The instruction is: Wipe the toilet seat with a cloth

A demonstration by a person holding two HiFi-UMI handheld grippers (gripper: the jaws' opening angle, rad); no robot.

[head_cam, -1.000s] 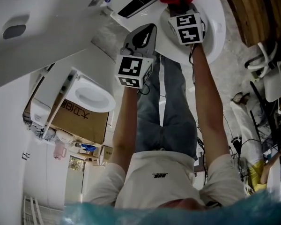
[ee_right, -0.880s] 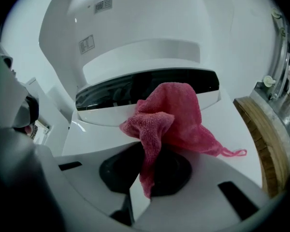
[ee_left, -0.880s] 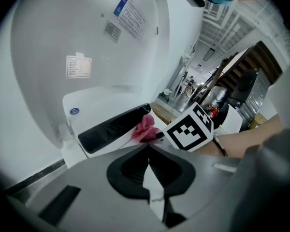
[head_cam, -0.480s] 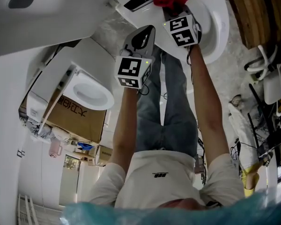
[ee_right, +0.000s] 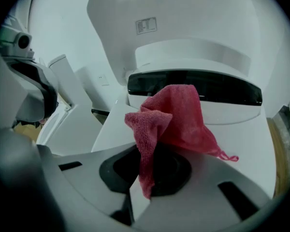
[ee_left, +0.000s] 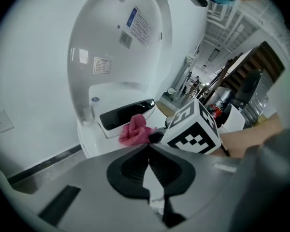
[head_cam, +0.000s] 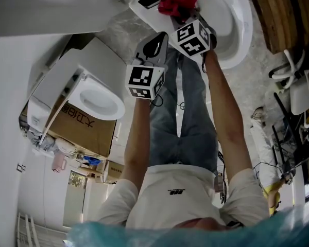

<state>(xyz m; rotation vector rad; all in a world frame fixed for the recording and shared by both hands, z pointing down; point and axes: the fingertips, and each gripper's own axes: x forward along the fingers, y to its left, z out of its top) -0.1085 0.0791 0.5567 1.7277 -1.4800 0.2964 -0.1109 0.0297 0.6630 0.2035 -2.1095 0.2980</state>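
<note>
The left gripper (ee_left: 149,170) has its jaws together on nothing and hangs beside the right one, probably kept clear of the wiping. The right gripper (ee_right: 144,180) clamps the red cloth (ee_right: 176,115). The cloth bunches just ahead of its tips, over the rear of the toilet seat (head_cam: 243,35) and below the raised lid (ee_right: 183,13), seemingly placed to wipe there.

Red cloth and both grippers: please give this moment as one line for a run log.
right gripper: shut on red terry cloth | cloth: over rear of white toilet seat | left gripper: shut, empty, held aside
</note>
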